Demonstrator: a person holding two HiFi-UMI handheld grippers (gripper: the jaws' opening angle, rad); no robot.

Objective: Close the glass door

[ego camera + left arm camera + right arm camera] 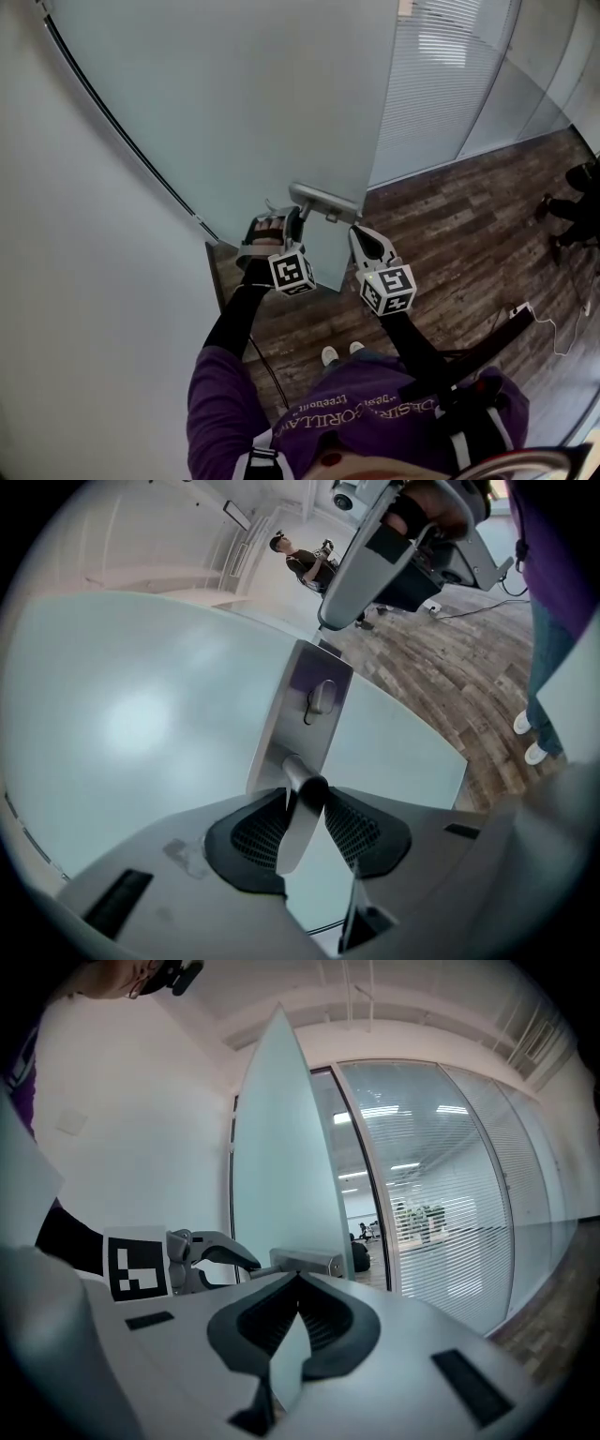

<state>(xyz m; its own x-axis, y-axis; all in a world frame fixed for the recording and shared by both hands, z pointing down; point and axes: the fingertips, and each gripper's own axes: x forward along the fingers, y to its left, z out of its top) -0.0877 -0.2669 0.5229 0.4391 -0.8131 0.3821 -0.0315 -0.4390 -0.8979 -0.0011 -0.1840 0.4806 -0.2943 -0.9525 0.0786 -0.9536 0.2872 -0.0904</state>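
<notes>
At the free edge of the glass door (244, 112), standing open over the wood floor (450, 234): clamped on the lever handle (298, 829) with the left gripper (305, 794), pads pressed to both its sides, probably so as to swing the panel shut by its firmest hold. Just beside, level with that handle, right gripper (298, 1283) pinched together on nothing, seemingly held clear of the door's edge, spare for steadying
</notes>
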